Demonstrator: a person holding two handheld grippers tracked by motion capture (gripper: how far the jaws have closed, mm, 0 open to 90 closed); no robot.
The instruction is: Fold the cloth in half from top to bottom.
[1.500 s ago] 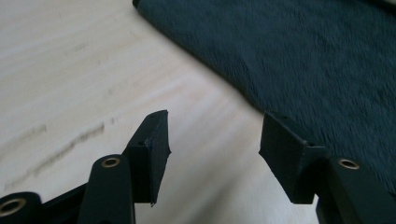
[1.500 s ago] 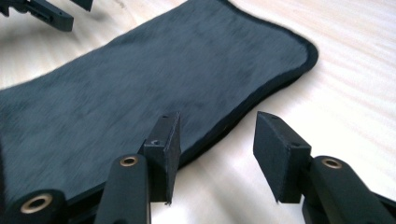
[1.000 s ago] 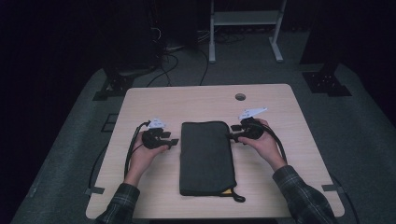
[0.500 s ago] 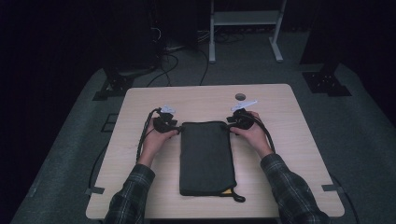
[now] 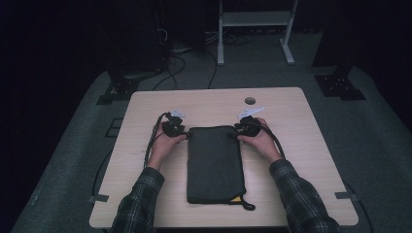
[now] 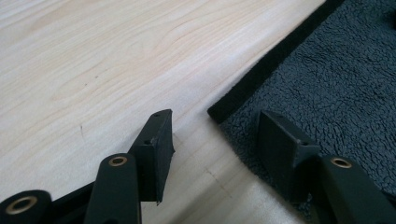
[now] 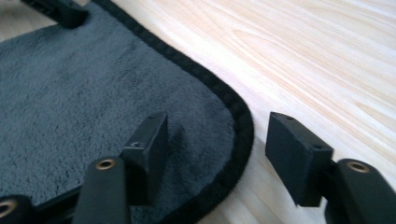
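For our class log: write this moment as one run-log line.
left tongs: open, far-left corner | right tongs: open, far-right corner | cloth: flat, folded

Dim surroundings, lit tabletop, soft focus

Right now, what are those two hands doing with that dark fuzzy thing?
A person holds a gripper in each hand at the far corners of a folded dark towel on the wooden table. The left gripper and right gripper each straddle a corner with open jaws; the right's jaws have just been opening. Nothing is lifted yet.
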